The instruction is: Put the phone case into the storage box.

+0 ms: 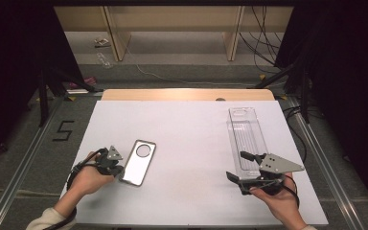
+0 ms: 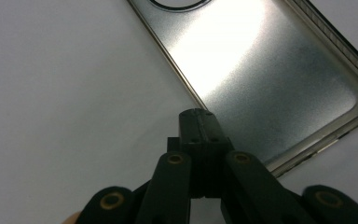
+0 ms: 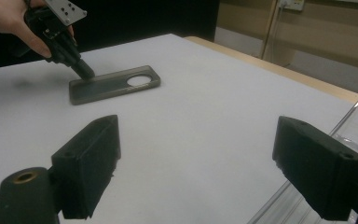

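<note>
Case (image 1: 139,162) lay flat on the table (image 1: 191,129), well left of the clear box (image 1: 246,139). You had the left gripper (image 1: 119,171) closed tight with nothing in it, tips pressed at the case's near corner, probably nudging it. Right gripper (image 1: 242,167) stood wide open and empty by the box's near end, and I'd guess the next move called for gripping the case's edge.

A phone case (image 1: 139,162) is laid flat on the counter (image 1: 187,139) at the left, with the left tongs (image 1: 120,173) set at its near corner. A clear tray (image 1: 246,139) is placed lengthwise at the right, the right tongs (image 1: 235,166) positioned at its near end.
</note>
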`<state>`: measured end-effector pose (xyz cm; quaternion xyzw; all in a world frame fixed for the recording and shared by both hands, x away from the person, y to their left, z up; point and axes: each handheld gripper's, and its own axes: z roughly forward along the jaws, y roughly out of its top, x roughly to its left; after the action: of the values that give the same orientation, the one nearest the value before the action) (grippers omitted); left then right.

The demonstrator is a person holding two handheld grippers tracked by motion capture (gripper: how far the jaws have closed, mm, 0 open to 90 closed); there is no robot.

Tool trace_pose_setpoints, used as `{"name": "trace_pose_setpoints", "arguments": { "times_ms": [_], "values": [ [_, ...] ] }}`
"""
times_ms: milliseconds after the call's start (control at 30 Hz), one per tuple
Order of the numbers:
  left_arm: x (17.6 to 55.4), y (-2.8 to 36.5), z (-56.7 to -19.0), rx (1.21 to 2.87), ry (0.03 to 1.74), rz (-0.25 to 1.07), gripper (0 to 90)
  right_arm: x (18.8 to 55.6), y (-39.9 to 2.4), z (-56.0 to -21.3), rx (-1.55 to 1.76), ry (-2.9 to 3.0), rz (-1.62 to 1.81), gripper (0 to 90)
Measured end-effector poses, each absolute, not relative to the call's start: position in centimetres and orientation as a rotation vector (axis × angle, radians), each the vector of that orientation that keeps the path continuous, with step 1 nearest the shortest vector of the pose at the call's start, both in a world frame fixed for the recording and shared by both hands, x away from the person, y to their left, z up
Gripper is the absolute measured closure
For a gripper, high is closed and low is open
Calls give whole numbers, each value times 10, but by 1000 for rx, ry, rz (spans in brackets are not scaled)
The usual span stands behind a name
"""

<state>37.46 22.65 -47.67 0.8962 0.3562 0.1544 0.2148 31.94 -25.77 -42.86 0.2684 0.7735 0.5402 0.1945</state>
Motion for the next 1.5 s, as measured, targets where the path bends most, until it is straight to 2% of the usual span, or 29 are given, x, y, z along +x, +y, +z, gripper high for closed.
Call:
{"name": "trace_pose_setpoints", "arguments": {
  "times_ms": [600,733,767,833,933,967,1000,1067,1233,1500],
  "values": [
    [372,223,-477,2484,979,409,895,319,-258,-429,752,2170,1515,162],
    [373,225,-476,2481,976,411,846,319,-258,-429,752,2167,1518,162],
    [374,226,-475,2483,973,413,820,319,-258,-429,752,2167,1518,162],
    [374,227,-472,2463,968,417,709,319,-258,-428,752,2166,1516,162],
    [375,227,-466,2416,975,455,487,319,-258,-428,751,2165,1516,162],
    [376,227,-463,2400,984,482,487,319,-258,-428,752,2167,1515,162],
    [377,227,-459,2386,991,501,356,319,-258,-428,751,2167,1515,162],
    [378,227,-456,2377,981,489,251,319,-258,-428,751,2167,1516,162],
    [376,222,-451,2370,888,408,166,319,-257,-429,752,2169,1514,162],
    [371,206,-452,2497,672,341,163,320,-256,-429,754,2171,1513,162]
  ]
}}
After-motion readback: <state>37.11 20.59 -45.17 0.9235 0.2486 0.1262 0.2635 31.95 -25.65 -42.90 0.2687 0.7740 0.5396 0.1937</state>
